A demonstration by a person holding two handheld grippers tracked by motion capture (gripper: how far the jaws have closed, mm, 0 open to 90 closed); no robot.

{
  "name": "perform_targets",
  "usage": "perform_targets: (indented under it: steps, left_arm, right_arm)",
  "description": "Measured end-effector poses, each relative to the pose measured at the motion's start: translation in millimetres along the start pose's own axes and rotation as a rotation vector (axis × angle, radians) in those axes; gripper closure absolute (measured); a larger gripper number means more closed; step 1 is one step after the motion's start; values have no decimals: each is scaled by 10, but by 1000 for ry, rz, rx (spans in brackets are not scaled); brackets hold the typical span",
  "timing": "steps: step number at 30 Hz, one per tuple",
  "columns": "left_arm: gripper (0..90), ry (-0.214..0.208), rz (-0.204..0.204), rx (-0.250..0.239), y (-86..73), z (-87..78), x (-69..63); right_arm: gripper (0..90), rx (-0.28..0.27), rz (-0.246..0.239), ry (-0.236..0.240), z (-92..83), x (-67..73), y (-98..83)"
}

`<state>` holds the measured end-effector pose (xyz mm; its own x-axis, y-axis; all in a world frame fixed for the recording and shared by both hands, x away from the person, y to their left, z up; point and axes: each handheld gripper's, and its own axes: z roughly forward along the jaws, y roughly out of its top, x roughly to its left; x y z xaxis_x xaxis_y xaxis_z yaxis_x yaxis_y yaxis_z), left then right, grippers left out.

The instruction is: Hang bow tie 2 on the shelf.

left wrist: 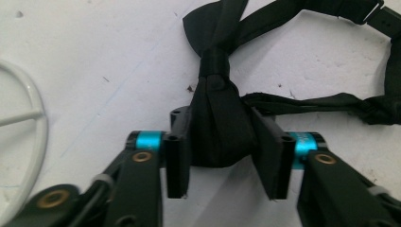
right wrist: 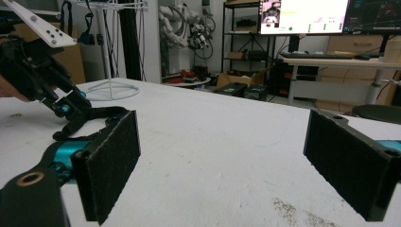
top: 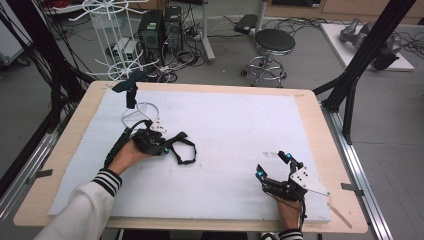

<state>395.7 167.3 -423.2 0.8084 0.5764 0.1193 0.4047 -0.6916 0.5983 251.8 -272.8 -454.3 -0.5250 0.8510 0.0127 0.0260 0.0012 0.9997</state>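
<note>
White table sheet (top: 225, 130) across the frame's middle, our right gripper (top: 281, 166) at lower right with jaws spread wide and nothing between them, our left gripper (left wrist: 226, 151) at centre left clamping one wing of the black bow tie (left wrist: 218, 118), its strap (top: 184, 150) looping rightward on the sheet, white wire stand (top: 142, 111) just above

The scene is evenly and brightly lit from overhead, and only soft, faint shadows are cast on the white table cover (top: 225, 130). Slight washing-out is seen on the cover ahead of the left gripper (left wrist: 227, 156), where the black bow tie (left wrist: 217, 118) is rendered with little surface detail. The high view is grainy and soft. Beyond the right gripper (right wrist: 227, 161), glare is given off by the monitors (right wrist: 302, 14), and the nearest jaw parts are blurred.
</note>
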Motion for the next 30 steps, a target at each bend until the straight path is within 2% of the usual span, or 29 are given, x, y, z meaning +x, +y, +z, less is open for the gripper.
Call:
perform_targets:
  steps: [2,5,9,14,18,22,30]
  left_arm:
    - [699,5,7,20,7,-5,6]
    - [778,9,-11,17,4,-7,9]
    - [806,12,-10,28,14,-27,-4]
    - [813,13,-20,10,12,-55,6]
    - [816,7,-37,-17,11,-113,5]
    - [816,-3,-46,-72,9,-171,-25]
    - [816,-26,-18,-168,15,-405,-116]
  right_arm:
    - [110,0,-1,0,0,-2,0]
    - [110,0,0,1,0,-1,0]
    - [110,0,0,0,0,0,0]
    - [110,2,6,1,-3,6,-1]
    - [110,-3,-4,-3,0,-1,-1]
    - [110,-1,1,-4,-4,5,-1]
    - [109,-2,0,-4,-5,5,-2]
